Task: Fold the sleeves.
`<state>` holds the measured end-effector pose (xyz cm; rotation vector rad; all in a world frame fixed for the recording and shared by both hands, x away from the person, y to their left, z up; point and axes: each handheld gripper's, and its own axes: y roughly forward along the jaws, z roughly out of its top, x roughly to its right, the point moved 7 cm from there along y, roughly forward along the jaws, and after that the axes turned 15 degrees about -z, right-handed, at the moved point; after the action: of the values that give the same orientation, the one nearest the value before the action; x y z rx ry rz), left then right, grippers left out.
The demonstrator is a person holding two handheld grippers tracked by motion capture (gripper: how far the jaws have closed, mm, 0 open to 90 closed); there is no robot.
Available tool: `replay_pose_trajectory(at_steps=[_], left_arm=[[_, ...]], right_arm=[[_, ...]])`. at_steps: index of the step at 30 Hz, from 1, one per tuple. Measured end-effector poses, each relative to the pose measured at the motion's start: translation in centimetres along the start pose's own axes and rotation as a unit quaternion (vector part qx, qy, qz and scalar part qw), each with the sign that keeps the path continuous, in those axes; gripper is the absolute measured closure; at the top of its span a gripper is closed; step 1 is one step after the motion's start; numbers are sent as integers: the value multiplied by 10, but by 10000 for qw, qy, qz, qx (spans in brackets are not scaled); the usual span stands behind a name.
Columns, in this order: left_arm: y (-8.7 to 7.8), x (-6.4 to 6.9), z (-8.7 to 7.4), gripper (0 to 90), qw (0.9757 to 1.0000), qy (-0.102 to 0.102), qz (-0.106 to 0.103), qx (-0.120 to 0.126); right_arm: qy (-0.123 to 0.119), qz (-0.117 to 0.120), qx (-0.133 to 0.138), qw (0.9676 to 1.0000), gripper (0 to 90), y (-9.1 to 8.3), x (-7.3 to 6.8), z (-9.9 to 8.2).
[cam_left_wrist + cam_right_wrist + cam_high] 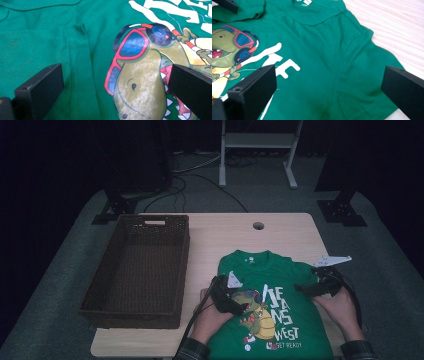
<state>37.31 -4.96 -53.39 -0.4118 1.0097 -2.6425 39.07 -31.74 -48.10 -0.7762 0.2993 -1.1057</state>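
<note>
A green T-shirt with a dinosaur print and white lettering lies flat on the front right of the wooden table. My left gripper hovers over its left side, open, jaws wide apart above the dinosaur's sunglasses and the sleeve seam. My right gripper is over the shirt's right sleeve, open too, with nothing between its jaws. The collar points away from me.
A dark brown wicker basket with nothing in it fills the table's left half. A cable hole sits near the far edge. Bare wood lies beyond the shirt's right shoulder. Stands and cables are on the floor behind.
</note>
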Motion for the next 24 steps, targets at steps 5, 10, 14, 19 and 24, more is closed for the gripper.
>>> replay_pose_trajectory(at_steps=[5,10,14,19,24], left_arm=[[0,0,0,0,10000,1,0,-1],[0,0,0,0,10000,3,1,0],[0,0,0,0,10000,7,2,-1],[0,0,0,0,10000,1,0,0],[0,0,0,0,10000,-1,-1,2]], right_arm=[[17,-51,-27,10000,0,1,6,4],[27,-133,-81,9999,0,4,13,8],[51,-173,-166,9997,0,8,19,9],[97,-216,-256,9994,0,12,26,11],[157,-216,-315,9991,0,16,33,12]])
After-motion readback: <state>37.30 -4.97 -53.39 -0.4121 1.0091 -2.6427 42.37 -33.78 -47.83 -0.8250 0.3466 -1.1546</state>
